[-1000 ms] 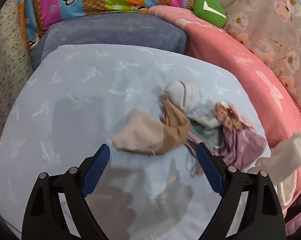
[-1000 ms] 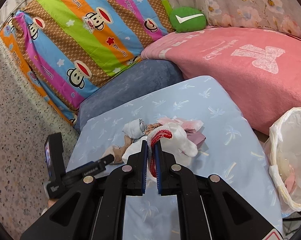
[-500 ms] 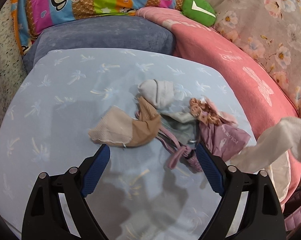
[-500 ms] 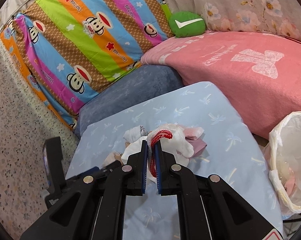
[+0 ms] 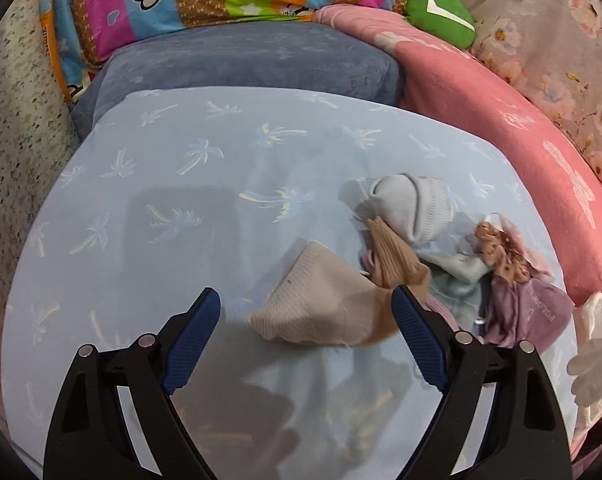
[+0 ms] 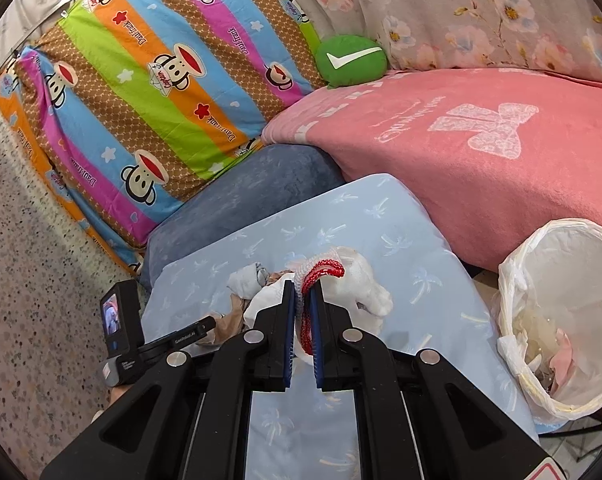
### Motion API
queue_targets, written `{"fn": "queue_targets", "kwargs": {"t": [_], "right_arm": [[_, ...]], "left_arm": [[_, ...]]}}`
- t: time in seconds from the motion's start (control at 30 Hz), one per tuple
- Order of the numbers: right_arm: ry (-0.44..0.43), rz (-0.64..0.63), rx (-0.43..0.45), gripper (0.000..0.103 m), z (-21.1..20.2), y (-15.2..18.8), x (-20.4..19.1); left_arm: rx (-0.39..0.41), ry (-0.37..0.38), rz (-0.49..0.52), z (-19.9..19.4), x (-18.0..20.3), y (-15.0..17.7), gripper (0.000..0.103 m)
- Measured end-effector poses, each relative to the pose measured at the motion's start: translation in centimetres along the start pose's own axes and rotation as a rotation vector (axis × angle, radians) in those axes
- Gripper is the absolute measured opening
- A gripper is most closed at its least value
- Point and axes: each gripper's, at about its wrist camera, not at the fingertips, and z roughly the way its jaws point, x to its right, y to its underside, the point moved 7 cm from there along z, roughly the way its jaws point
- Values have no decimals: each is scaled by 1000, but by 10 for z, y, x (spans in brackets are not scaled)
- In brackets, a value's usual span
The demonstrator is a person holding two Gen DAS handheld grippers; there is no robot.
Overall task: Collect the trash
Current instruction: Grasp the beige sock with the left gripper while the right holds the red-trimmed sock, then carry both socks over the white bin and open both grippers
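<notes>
Your left gripper has slid back over the beige knitted sock, jaws wide apart around it. It lies on the pale blue palm-print cushion — bare fabric to its left, pink blanket along the right edge. Your right gripper is clamped on the white sock with red-trimmed cuff, held above the cushion. Beside the cushion's corner, the white plastic-lined bin holds crumpled scraps.

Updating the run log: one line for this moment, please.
left hand-held gripper: open over beige sock | right hand-held gripper: shut on white sock | bin: right
</notes>
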Motion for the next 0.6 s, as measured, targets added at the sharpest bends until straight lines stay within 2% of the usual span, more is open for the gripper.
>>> {"fn": "queue_targets", "kwargs": {"t": [0.1, 0.17, 0.2, 0.27, 0.3, 0.37, 0.6], "right_arm": [[0, -8, -12, 7, 10, 2, -5], [-2, -10, -23, 7, 16, 3, -8], [-2, -12, -29, 7, 19, 5, -9], [1, -15, -36, 7, 22, 7, -10], [1, -14, -38, 7, 22, 8, -10], [3, -11, -34, 7, 20, 8, -8], [18, 2, 3, 7, -2, 2, 3]], "left_arm": [[-29, 35, 2, 12, 0, 0, 65], [-55, 62, 0, 17, 3, 4, 47], [-54, 64, 1, 17, 3, 5, 43], [-46, 74, -2, 12, 4, 8, 27], [-45, 81, -10, 9, 4, 9, 23], [-41, 104, -19, 0, 7, 11, 19], [22, 140, 12, -47, 34, 16, 17]]}}
